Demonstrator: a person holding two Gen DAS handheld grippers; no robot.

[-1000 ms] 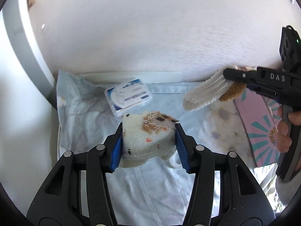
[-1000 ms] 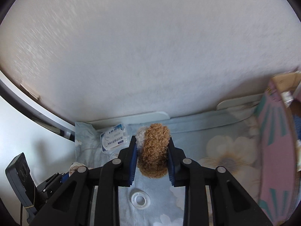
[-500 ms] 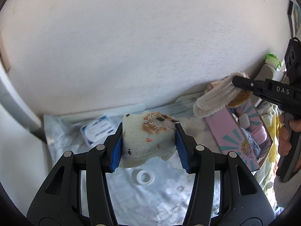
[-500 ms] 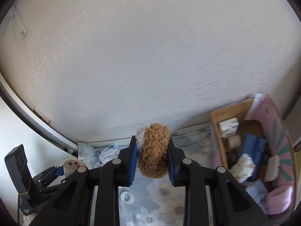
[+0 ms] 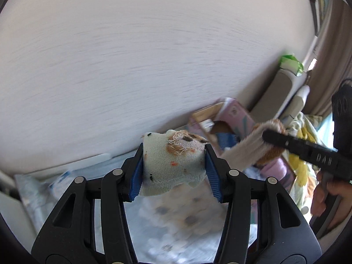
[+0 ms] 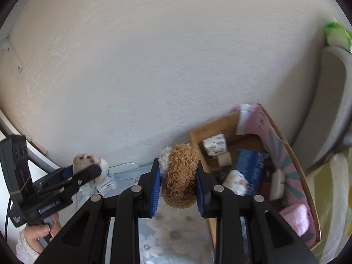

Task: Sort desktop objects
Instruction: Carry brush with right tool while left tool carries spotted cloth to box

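Standing against the pale textured wall [image 6: 154, 66]: open cardboard box [image 6: 292, 160] with pink patterned flaps, serving as landmark. Lying inside the box: white printed packet [image 6: 214, 147], small beige cube [image 6: 224, 159], blue ribbed pack [image 6: 250, 169], fluffy pink roll [image 6: 297, 219], a white-and-tan plush piece [image 6: 236, 181]. Spreading left of the box: floral cloth [image 6: 173, 237] covering the surface, soft and wrinkled. Lying further left of the box, near the wall: white-and-blue labelled packet [image 6: 106, 183], partly hidden.

Hovering just left of the box: right gripper [image 6: 177, 186], jaws pinching a curly brown-and-white plush sock [image 6: 180, 176], woolly, rounded. Blocking the box's near corner in the left wrist view, blurred.

Hanging well left of the box: left gripper [image 5: 173, 167], jaws pinching a cream knitted sock [image 5: 171, 165], frayed, with orange and brown stitched patches. Gripping each handle: a hand [image 5: 327, 195].
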